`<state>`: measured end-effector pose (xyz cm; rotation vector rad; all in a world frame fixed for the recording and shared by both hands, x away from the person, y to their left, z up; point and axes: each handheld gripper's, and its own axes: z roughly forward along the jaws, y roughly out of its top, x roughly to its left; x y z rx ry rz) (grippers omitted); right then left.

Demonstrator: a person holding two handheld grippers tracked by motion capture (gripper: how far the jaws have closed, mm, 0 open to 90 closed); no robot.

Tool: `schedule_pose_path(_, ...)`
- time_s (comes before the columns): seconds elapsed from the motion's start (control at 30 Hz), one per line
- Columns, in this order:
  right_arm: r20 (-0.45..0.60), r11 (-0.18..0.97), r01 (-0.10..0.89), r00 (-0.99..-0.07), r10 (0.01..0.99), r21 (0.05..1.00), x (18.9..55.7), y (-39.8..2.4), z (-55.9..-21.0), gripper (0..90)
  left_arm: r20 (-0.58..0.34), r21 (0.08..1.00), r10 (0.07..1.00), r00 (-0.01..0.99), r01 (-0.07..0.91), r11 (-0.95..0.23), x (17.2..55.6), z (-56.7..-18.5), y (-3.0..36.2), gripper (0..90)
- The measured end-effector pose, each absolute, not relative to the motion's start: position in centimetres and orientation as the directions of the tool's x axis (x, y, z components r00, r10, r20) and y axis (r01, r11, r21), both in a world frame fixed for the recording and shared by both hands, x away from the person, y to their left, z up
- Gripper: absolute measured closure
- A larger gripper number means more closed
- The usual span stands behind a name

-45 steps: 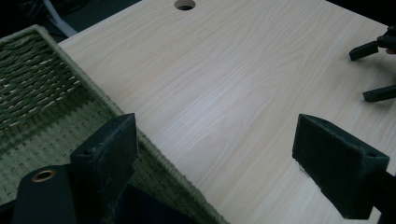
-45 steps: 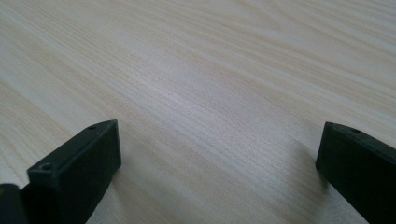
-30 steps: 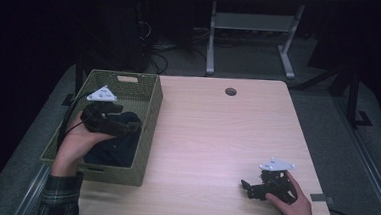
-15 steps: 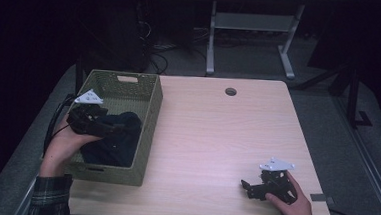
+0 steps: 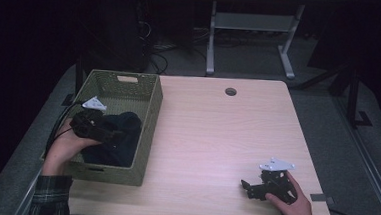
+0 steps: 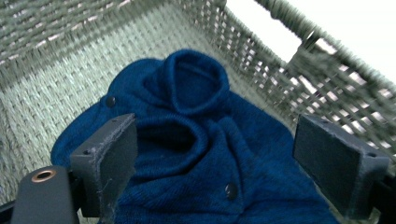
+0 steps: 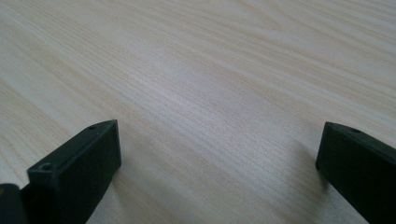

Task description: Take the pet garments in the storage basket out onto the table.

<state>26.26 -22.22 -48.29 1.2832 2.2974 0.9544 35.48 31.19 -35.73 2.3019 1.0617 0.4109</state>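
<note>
In the high view, the left tongs [image 5: 108, 130] hover over a dark blue sweater [image 5: 119, 138] inside the woven basket [image 5: 150, 112] at the desk's [image 5: 217, 134] left, while the right tongs [image 5: 248, 186] rest near the right edge. The left gripper view shows jaws wide apart just above the crumpled sweater [image 6: 201, 154]. The right gripper view shows jaws wide over bare desk [image 7: 210, 84].

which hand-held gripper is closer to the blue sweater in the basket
Left. The left hand-held gripper hangs open right over the blue sweater; the right hand-held gripper rests far across the table.

Room dim, surroundings near black; desk [image 5: 217, 134] evenly lit from above. Blown-out white beyond basket [image 6: 327, 79] rim. Near jaws soft-focused; faint shadows beneath them.
</note>
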Motion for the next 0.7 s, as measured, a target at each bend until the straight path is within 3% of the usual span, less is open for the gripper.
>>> schedule_pose_path(0.7, 0.028, 0.365, 0.617, -0.533, 0.846, 0.697, 26.3, -22.2, -48.3, 0.0, 0.008, 0.471, 0.721, 0.693, 0.633, -0.614, 37.0, -40.0, 30.1, 13.9)
